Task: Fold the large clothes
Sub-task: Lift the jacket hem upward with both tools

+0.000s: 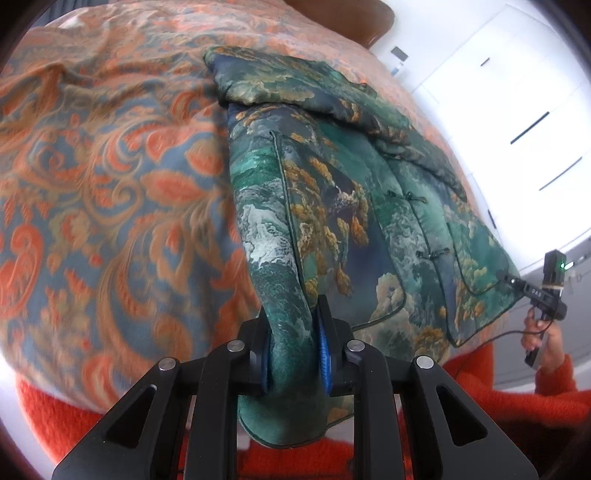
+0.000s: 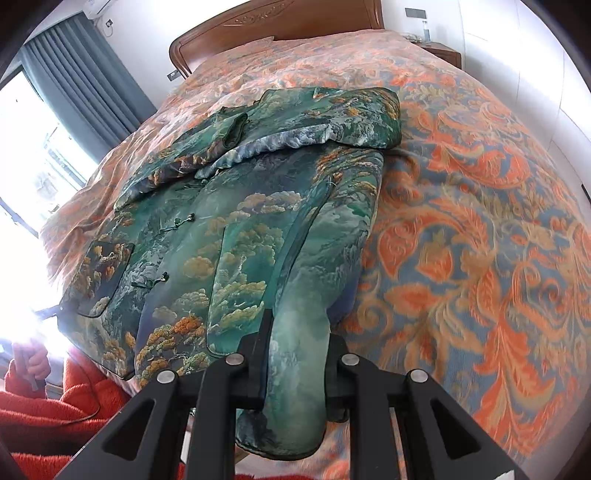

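A green silk jacket (image 1: 351, 192) with a cloud and tree pattern lies front-up on the bed, its sleeves folded across the upper part. It also shows in the right wrist view (image 2: 229, 206). My left gripper (image 1: 293, 354) is shut on a bunched edge of the jacket near the bed's front edge. My right gripper (image 2: 295, 365) is shut on a bunched fold of the jacket at its side. In the left wrist view a hand holds a gripper handle (image 1: 546, 291) by the jacket's far hem corner.
The bed carries an orange and blue paisley cover (image 2: 461, 221), also seen in the left wrist view (image 1: 110, 184). A wooden headboard (image 2: 277, 22) stands at the back. White cabinets (image 1: 517, 92) line one side. A window with grey curtains (image 2: 74, 74) is at the left. My red sleeve (image 2: 55, 406) is below.
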`<action>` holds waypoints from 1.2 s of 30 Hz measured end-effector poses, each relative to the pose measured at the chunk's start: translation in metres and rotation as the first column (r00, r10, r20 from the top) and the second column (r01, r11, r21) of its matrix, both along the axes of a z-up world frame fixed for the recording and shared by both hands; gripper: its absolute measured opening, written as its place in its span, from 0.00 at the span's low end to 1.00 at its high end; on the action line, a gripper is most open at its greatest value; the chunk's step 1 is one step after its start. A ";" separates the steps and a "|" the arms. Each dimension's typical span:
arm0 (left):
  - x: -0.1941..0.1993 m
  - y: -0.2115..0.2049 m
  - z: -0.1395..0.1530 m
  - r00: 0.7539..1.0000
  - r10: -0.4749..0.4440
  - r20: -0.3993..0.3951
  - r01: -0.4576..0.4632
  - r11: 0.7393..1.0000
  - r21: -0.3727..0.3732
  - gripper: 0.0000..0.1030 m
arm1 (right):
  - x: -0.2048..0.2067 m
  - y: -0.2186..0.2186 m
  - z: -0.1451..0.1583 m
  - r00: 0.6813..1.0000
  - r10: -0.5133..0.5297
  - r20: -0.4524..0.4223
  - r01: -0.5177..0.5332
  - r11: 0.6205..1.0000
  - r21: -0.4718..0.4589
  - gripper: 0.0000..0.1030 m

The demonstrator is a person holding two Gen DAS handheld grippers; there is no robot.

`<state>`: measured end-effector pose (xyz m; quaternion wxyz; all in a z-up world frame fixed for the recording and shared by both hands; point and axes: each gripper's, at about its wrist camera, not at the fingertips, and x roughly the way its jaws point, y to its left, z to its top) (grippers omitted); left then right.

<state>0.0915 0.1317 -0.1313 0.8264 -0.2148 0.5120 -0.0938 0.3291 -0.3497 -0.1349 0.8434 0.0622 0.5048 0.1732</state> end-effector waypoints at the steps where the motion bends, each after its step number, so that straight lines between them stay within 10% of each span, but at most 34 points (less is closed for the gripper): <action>1: 0.000 -0.001 0.001 1.000 -0.002 -0.004 0.002 1.000 0.002 0.18 | -0.003 -0.001 -0.001 1.000 -0.001 -0.003 0.001 1.000 0.000 0.18; 36: 0.113 -0.007 -0.026 0.986 -0.024 -0.164 0.023 1.000 -0.013 0.17 | -0.072 -0.026 -0.044 0.981 -0.010 -0.192 0.019 0.999 0.041 0.15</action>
